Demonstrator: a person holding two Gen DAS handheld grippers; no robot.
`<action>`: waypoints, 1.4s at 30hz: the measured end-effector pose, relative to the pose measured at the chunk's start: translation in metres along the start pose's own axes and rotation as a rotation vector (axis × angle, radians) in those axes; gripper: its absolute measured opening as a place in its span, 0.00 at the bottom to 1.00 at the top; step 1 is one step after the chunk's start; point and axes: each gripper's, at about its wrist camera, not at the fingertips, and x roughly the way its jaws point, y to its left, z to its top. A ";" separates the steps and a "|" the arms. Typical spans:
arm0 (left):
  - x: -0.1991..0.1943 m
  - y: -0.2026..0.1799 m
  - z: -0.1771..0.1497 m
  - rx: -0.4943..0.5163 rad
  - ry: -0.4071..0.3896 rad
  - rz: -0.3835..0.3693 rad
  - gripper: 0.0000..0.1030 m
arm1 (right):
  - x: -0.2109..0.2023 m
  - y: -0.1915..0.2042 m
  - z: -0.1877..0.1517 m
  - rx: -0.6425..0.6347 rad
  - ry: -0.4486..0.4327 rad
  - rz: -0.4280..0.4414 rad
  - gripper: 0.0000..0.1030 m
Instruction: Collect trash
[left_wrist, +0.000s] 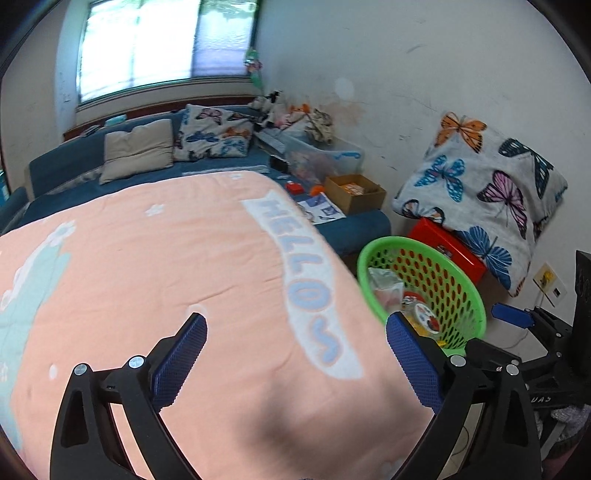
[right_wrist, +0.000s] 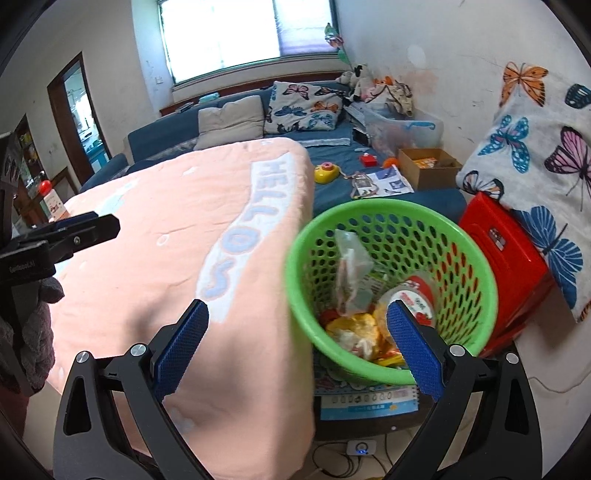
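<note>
1. At the far left of the right wrist view the left gripper (right_wrist: 92, 225) shows as a black arm with a blue pad, held by a gloved hand (right_wrist: 33, 314) over the pink "HELLO" blanket (right_wrist: 155, 229); in its own view the left gripper (left_wrist: 295, 354) stands wide apart with nothing between its blue pads (left_wrist: 181, 354), only bare blanket (left_wrist: 166, 258) beneath them

2. No loose trash shows on the pink blanket in either view; so the step in hand looks like the gap between a drop and the next search, with both tools empty

3. The right gripper (right_wrist: 299, 343) also stands wide with nothing held; its left finger hangs over the blanket's edge and its right finger in front of the green basket's (right_wrist: 476, 251) rim

4. The collected trash (right_wrist: 354, 328) lies inside that perforated basket, which stands just beside the blanket's right edge: a clear wrapper, crumpled yellow and white packets and a round red-and-white lid; the left wrist view shows the same green basket (left_wrist: 476, 295) with wrappers at its bottom

5. Further right stand a red plastic box (right_wrist: 506, 251) and a butterfly-print quilt (right_wrist: 535, 147); behind the basket, on the blue mattress (right_wrist: 332, 188), lie a leaflet (right_wrist: 395, 182), a yellow toy (right_wrist: 327, 172) and an open cardboard box (right_wrist: 428, 170)

6. The next move calls for picking out what there is truly trash, perhaps the leaflet, and reaching past the basket for it with jaws kept wide
</note>
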 end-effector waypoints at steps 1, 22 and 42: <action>-0.003 0.004 -0.002 -0.004 -0.003 0.011 0.92 | 0.000 0.004 0.001 -0.002 0.000 0.005 0.94; -0.067 0.099 -0.048 -0.168 -0.042 0.248 0.93 | 0.014 0.081 0.011 -0.094 0.000 0.079 0.94; -0.091 0.113 -0.072 -0.200 -0.060 0.351 0.93 | 0.012 0.105 0.002 -0.075 -0.027 0.120 0.94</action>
